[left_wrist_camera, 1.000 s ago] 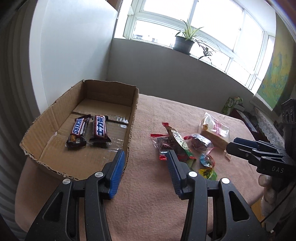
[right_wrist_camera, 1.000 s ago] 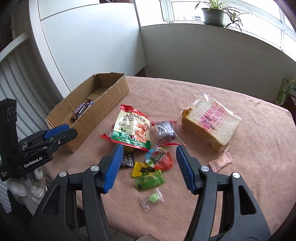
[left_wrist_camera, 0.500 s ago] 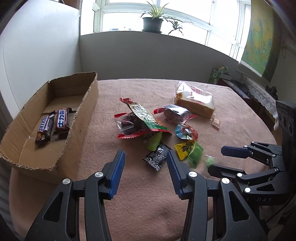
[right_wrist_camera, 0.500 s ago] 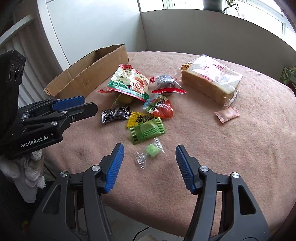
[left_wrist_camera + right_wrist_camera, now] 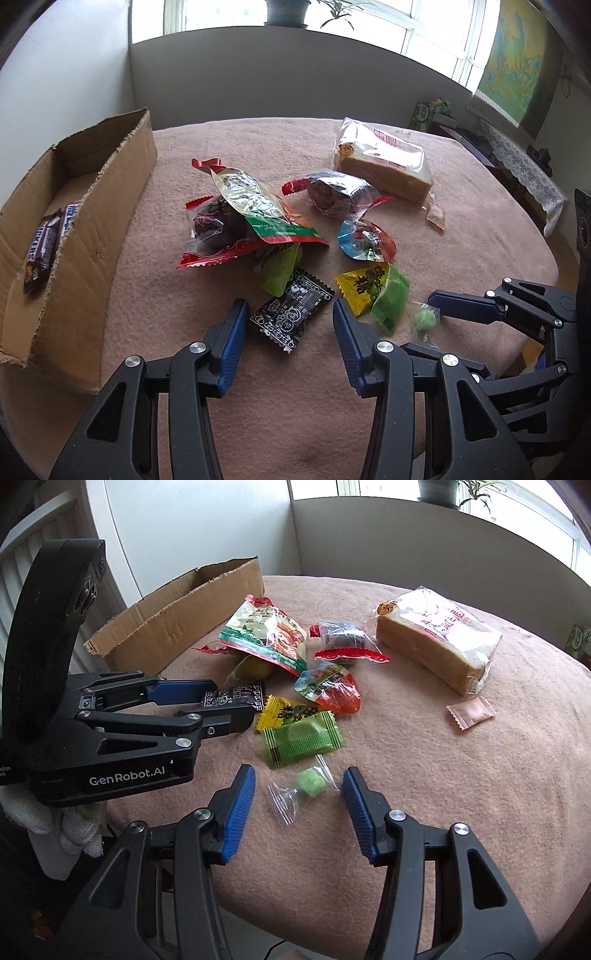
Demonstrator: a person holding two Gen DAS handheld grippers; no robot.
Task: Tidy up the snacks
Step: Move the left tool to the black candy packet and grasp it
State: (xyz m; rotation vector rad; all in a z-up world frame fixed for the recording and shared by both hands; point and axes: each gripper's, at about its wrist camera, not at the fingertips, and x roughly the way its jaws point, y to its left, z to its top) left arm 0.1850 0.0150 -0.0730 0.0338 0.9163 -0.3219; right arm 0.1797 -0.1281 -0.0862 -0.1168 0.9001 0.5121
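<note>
Leftmost, the torn cardboard box (image 5: 92,236) lies open-topped on the pink cloth-covered table (image 5: 461,794); it holds two Snickers bars (image 5: 48,240) side by side, presumably the first snacks sorted. Right of the box, the left gripper (image 5: 287,321) is spread wide, its blue pads flanking the black printed sachet (image 5: 291,314), apparently lined up to pinch it. Beyond lie the red-and-green foil pouch (image 5: 258,210), a dark cake in clear wrap (image 5: 332,192), the yellow candy packet (image 5: 288,712) and the green wafer packet (image 5: 301,738), all loose on the cloth. Further right, the right gripper (image 5: 297,790) is likewise spread, bracketing the small green candy in clear wrap (image 5: 312,784). Rightmost sit the bagged sliced bread (image 5: 436,638) and a pink sachet (image 5: 471,712).
</note>
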